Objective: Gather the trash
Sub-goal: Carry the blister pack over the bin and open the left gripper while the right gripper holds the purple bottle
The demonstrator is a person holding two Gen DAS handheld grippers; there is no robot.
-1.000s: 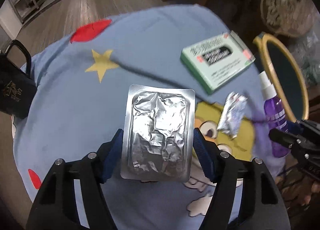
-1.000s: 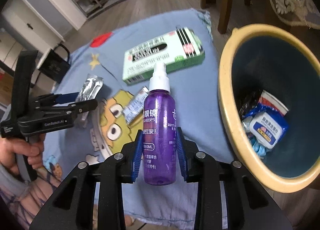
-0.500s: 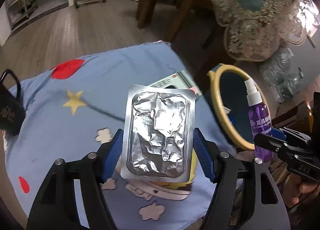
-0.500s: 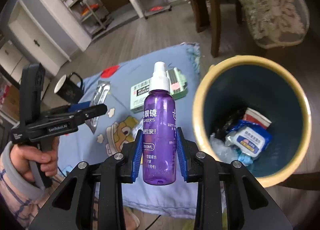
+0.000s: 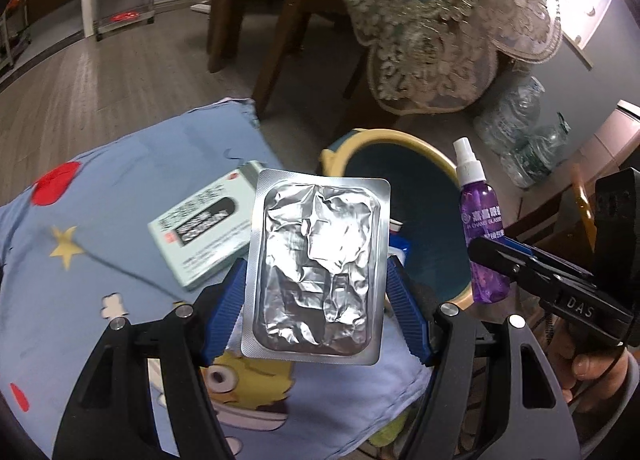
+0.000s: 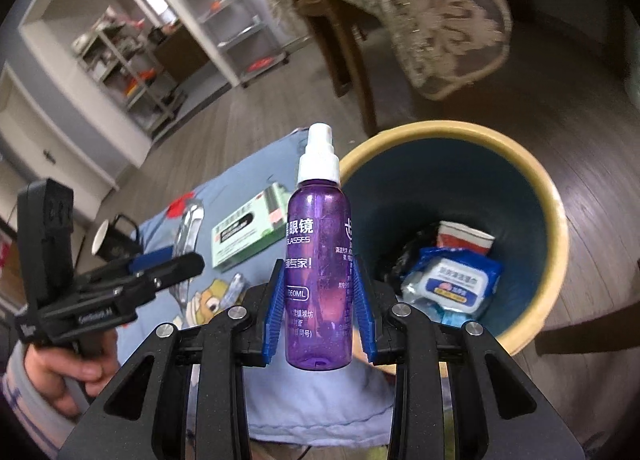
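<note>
Left wrist: left gripper grips foil pack; right gripper grips spray bottle.

My left hand-held gripper holds a foil blister pack between its fingers, above the cushion. On the cushion, left of the pack, lies a medicine box. Behind the pack and right of the cushion stands the trash bin on the floor; in it lie a wet-wipes pack and, behind that, a paper cup. My right hand-held gripper holds a spray bottle upright, just left of the bin. A mug sits at the cushion's far left. Behind the bin stands a chair.
</note>
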